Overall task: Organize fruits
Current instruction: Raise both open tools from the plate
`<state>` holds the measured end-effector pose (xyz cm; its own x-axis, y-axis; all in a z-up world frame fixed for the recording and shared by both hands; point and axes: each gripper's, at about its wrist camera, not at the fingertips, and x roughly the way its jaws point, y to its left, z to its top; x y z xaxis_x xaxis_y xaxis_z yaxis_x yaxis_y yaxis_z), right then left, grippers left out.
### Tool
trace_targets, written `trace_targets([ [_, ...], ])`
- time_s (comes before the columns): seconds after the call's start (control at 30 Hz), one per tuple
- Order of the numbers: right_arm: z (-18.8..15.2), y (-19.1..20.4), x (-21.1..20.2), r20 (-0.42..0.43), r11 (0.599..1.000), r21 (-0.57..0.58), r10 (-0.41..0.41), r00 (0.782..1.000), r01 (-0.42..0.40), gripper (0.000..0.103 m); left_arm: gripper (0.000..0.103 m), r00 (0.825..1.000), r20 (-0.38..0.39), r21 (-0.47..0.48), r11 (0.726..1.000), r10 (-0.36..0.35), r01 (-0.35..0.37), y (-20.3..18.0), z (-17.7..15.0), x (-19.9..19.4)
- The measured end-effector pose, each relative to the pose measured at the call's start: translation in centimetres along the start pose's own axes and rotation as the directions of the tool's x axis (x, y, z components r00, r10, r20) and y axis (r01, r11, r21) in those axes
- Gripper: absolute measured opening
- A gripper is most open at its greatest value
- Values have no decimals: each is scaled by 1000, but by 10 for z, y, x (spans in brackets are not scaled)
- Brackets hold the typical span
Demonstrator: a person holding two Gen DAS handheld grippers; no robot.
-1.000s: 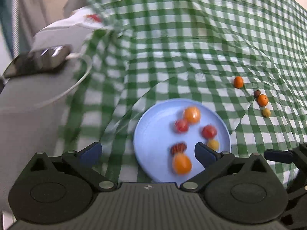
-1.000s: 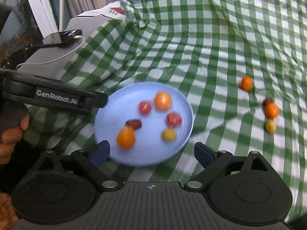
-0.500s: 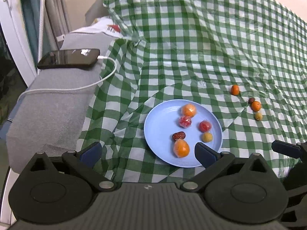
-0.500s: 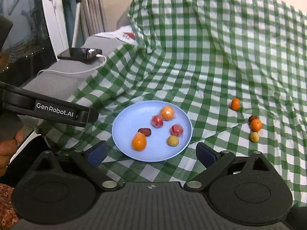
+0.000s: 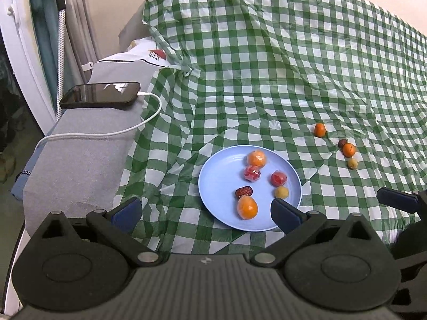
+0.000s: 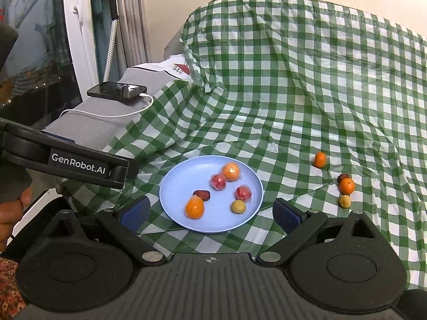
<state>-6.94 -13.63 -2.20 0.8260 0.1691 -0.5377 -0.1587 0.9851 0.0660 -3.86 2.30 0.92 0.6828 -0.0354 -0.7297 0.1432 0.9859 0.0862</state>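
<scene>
While both claws hang spread wide and empty above the near rim of the blue plate (image 6: 170,186), six fruits sit on it — two oranges, two red ones, a yellow one, a dark date. Right of the plate, four loose fruits (image 6: 346,186) lie on the checked cloth (image 6: 293,93) — left gripper (image 5: 204,212), right gripper (image 6: 210,213).

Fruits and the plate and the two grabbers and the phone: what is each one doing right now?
Blue plate: flat on the checked cloth, holding six fruits.
Four loose fruits: on the cloth, right of the plate.
Left gripper: open, holding nothing.
Right gripper: open, holding nothing.
Phone: lying flat on the grey surface, white cable plugged in.
</scene>
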Motion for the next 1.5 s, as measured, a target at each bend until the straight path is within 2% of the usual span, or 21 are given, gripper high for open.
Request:
trace_targets([
  [1.5, -8, -18, 29, -82, 997, 77, 3, 997, 3, 98, 103, 996, -93, 33, 999, -4, 7, -6, -4, 28],
])
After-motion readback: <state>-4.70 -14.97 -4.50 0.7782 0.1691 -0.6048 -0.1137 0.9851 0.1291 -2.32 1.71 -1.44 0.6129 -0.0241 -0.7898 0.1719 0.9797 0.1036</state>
